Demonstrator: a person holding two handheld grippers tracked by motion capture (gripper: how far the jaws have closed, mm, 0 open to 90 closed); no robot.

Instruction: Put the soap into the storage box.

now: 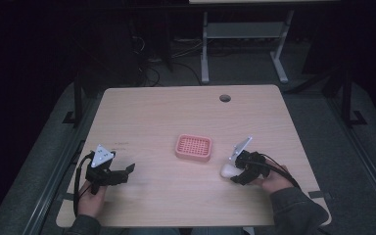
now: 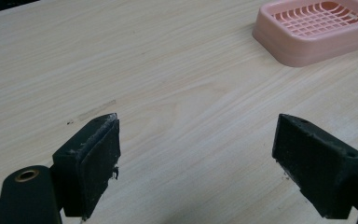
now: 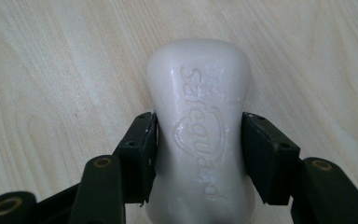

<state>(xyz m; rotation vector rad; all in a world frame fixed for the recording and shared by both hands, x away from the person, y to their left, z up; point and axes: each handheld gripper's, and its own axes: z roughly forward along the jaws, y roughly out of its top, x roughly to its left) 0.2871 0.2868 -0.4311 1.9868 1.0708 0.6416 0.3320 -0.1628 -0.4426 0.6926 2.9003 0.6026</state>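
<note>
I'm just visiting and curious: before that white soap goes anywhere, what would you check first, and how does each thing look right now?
1. Soap clamped between the right gripper fingers: ok, a pad presses each side.
2. Grip centred: ok, at the soap's narrow waist.
3. Pink soap dish empty and upright: ok.
4. Table bare between soap and dish: ok.
5. Left gripper out of the way: ok, open, apart from the dish.
6. Soap lifted off the table: cannot tell.
</note>
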